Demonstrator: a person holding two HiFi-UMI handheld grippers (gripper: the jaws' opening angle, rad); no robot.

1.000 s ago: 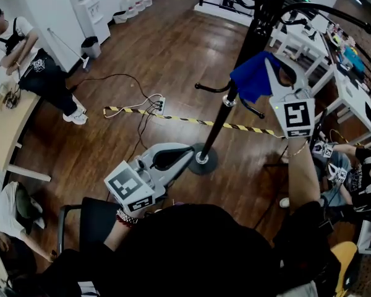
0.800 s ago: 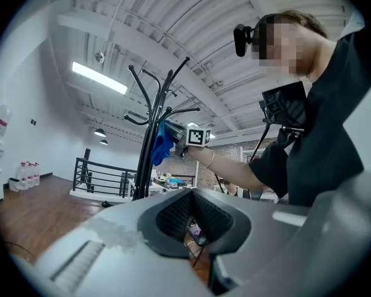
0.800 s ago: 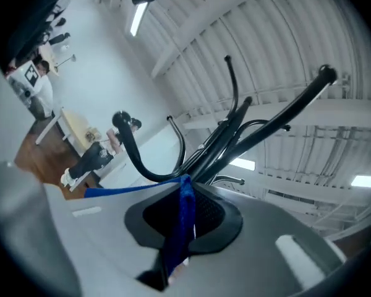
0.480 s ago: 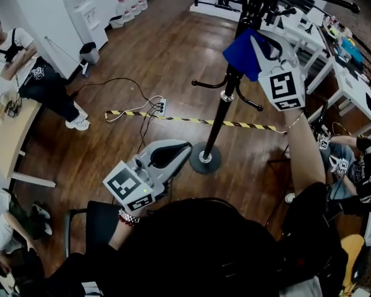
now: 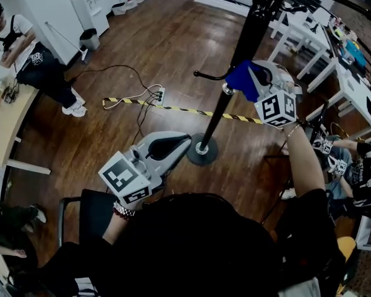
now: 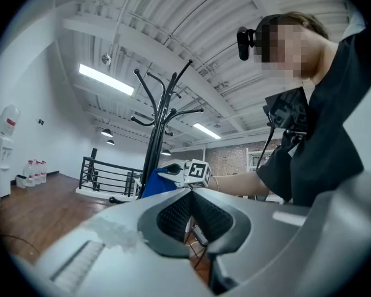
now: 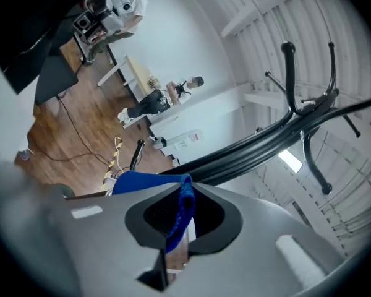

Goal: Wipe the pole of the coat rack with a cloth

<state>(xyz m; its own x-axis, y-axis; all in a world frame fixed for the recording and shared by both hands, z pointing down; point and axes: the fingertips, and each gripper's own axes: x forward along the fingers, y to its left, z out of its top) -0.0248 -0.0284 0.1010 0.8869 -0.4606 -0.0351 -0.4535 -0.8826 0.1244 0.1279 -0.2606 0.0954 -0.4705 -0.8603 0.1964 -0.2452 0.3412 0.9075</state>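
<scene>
Blue cloth (image 5: pixel 240 78) in head view lies against black pole (image 5: pixel 238 57), near silver collar (image 5: pixel 227 89). My right gripper (image 5: pixel 252 78) sits at pole's right, cloth at its tips. My left gripper (image 5: pixel 180 143) is low in frame, clear of pole, pointing toward round base (image 5: pixel 202 152). I see open wood floor (image 5: pixel 148 54) left, white tables (image 5: pixel 352 85) crowding right.
Left gripper view: jaws together, nothing between.
Right gripper view: jaws pinched on cloth fold, pole just behind.
</scene>
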